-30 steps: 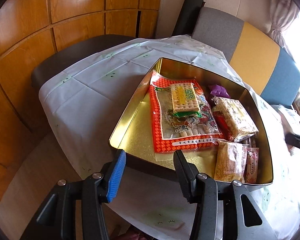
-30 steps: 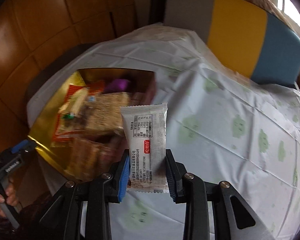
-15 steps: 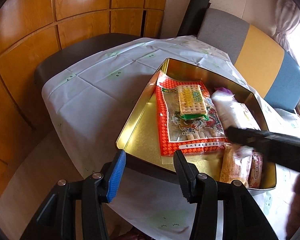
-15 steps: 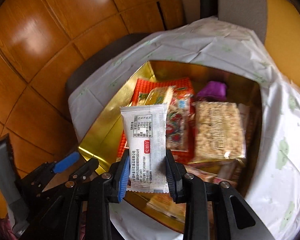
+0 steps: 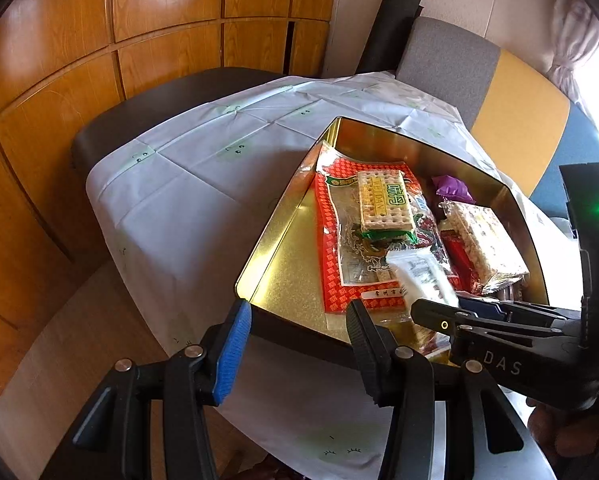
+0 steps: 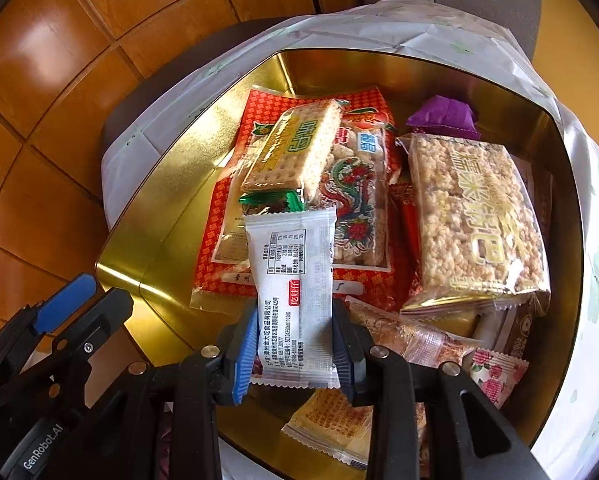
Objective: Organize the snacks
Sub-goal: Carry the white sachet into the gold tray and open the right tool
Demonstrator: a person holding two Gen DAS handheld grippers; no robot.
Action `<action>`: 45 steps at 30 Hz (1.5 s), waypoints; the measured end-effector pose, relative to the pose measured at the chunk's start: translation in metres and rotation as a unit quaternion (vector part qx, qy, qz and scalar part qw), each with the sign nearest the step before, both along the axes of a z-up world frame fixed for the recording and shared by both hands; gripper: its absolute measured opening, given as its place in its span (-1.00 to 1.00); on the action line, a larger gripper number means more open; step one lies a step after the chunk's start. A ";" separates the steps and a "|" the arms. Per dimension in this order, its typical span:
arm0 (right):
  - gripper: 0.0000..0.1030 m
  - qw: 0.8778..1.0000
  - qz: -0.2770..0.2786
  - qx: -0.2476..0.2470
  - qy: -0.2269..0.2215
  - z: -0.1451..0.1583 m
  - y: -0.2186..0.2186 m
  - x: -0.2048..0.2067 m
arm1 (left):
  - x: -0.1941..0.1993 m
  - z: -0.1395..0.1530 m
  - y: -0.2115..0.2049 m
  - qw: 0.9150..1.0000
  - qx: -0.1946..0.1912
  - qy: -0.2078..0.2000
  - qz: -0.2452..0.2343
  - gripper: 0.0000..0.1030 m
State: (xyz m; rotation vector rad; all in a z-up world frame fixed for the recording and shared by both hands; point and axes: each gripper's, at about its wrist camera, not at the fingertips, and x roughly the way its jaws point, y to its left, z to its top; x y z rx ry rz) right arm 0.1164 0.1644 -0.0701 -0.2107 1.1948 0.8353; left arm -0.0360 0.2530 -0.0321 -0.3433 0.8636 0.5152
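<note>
While the right gripper [image 6: 295, 344] hangs over the near end of the gold tin [image 6: 147, 248], the step in hand reads as the drop-off: 1 more snack going into the tin. Its jaws have just been opening a little, yet the white sachet [image 6: 295, 280] sits between the pads, which appear to touch both its edges, so it counts as held, loosely at best. Sachet stands on end, printed back to the camera, above the red-bordered bag [image 6: 227, 248] and the small packets at the tin's near wall. Next move, by judgement: open the jaws further so the sachet falls flat in the tin, then lift clear without dragging neighbours. Left gripper [image 5: 299, 328] stands at the tin's near left corner, jaws moderately wide, nothing between them. Tin contents: red-bordered bag flat on the floor left of centre; cracker pack [image 6: 295, 148] with green end lying on top of it; rice-crisp block [image 6: 475, 220] on the right; purple pouch [image 6: 443, 118] at the far right; a rose-print candy [image 6: 495, 372] and 2 or more amber packets near the front. Left strip of the tin floor is bare. Tin rests on a white tablecloth [image 5: 187, 184].
</note>
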 end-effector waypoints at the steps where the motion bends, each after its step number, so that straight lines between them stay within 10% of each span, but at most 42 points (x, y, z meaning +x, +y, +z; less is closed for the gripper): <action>1: -0.30 1.000 -0.001 0.002 0.002 0.001 -0.003 0.000 | 0.000 0.000 0.000 1.000 0.002 0.000 -0.001 -0.02; 29: -0.51 0.997 0.036 -0.032 -0.059 0.041 -0.077 -0.025 | 0.000 0.001 -0.008 1.000 0.026 -0.003 -0.006 -0.02; 45: -0.50 0.994 -0.047 -0.008 -0.102 0.036 -0.086 -0.037 | -0.004 0.010 -0.033 0.998 0.044 -0.013 -0.037 0.02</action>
